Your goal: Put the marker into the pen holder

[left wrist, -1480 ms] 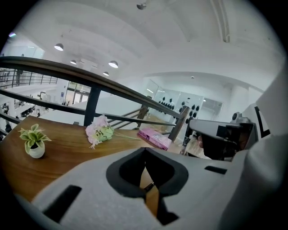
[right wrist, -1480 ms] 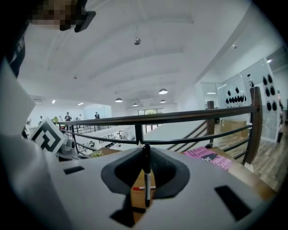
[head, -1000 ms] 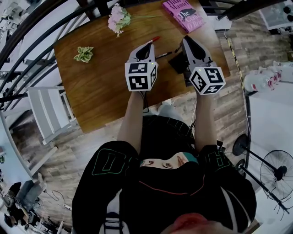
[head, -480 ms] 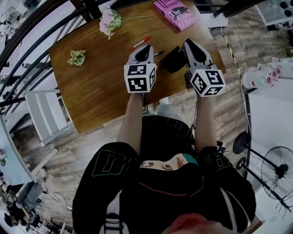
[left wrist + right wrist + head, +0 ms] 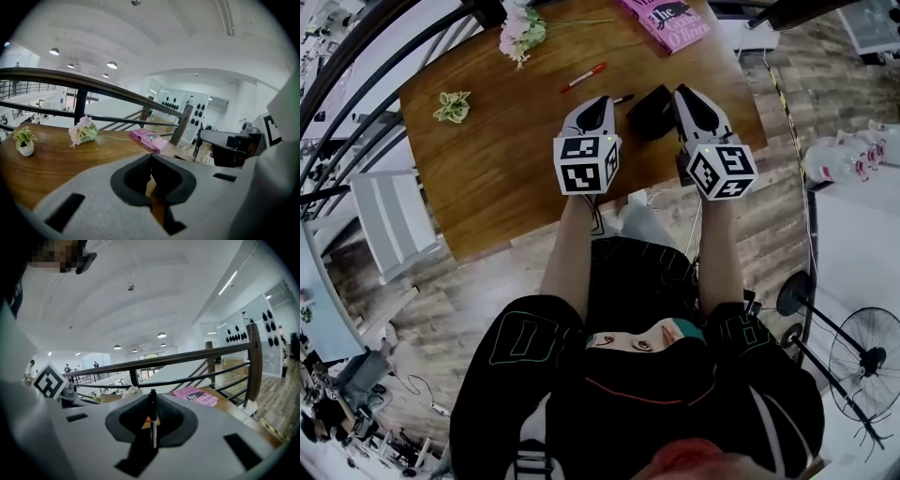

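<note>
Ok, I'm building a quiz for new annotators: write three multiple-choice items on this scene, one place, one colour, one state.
1. Where on the table does the pink book lie? A far right corner; B beside the plant; C near edge.
2. The lying marker has a cap that is: A blue; B red; C green.
3. The right tool is: A wide open; B shut, empty; C shut on a black marker.
Answers: A, it sits at the far right corner; B, its end shows red; C, the marker stands clamped between shut jaws.
</note>
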